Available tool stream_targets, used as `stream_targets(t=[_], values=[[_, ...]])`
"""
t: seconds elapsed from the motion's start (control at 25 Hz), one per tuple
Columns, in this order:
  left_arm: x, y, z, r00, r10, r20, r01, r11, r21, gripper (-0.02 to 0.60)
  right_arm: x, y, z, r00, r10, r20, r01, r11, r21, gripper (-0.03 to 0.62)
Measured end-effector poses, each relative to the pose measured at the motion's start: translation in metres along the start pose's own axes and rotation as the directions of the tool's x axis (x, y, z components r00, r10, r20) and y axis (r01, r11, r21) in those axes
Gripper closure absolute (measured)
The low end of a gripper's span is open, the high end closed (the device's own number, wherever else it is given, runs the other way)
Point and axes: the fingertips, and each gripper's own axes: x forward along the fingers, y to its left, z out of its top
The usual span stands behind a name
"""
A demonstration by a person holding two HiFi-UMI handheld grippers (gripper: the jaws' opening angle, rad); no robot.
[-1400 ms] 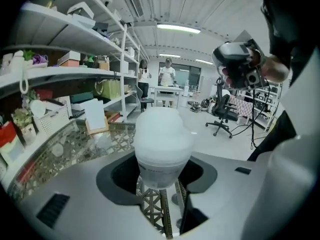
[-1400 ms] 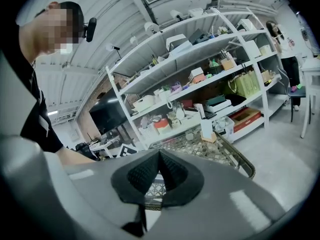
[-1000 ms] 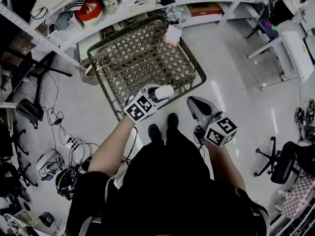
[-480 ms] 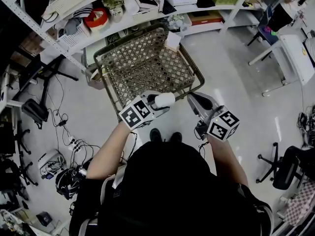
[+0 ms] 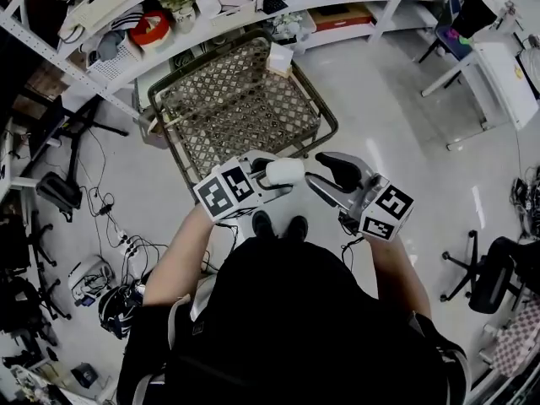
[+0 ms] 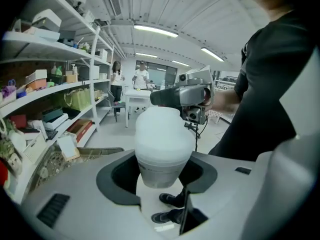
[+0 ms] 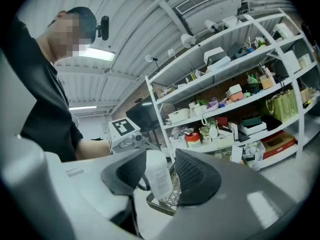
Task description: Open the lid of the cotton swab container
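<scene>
Left gripper pinched container by lower body, with white lid end sticking out toward right gripper. Lid on. Container held in air in front of person, over near edge of basket in head view. Right jaws had just been opening – spread, nothing gripped. In right gripper view, container showed between pads – not pressed by them. Cluttered shelves stood beyond basket.

right gripper fingers opened, nearer container
</scene>
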Motion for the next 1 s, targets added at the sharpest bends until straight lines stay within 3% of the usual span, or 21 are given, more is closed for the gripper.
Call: stream_targets(t=[0.32,0.48,1.0], values=[[0.004,-0.022,0.028,0.993,-0.115,-0.039,0.119,0.986,0.114,0.373,0.001,0.022,0.004,0.995,0.069,-0.068,-0.076,0.991,-0.112,0.338],[0.008,-0.030,0.039,0.987,-0.152,-0.055,0.159,0.974,0.163,0.373,0.002,0.029,0.006,0.990,0.095,-0.100,-0.109,0.983,-0.149,0.336],[0.013,-0.044,0.047,0.970,-0.219,-0.104,0.237,0.945,0.225,0.373,0.003,0.041,0.008,0.976,0.158,-0.151,-0.192,0.950,-0.246,0.355]])
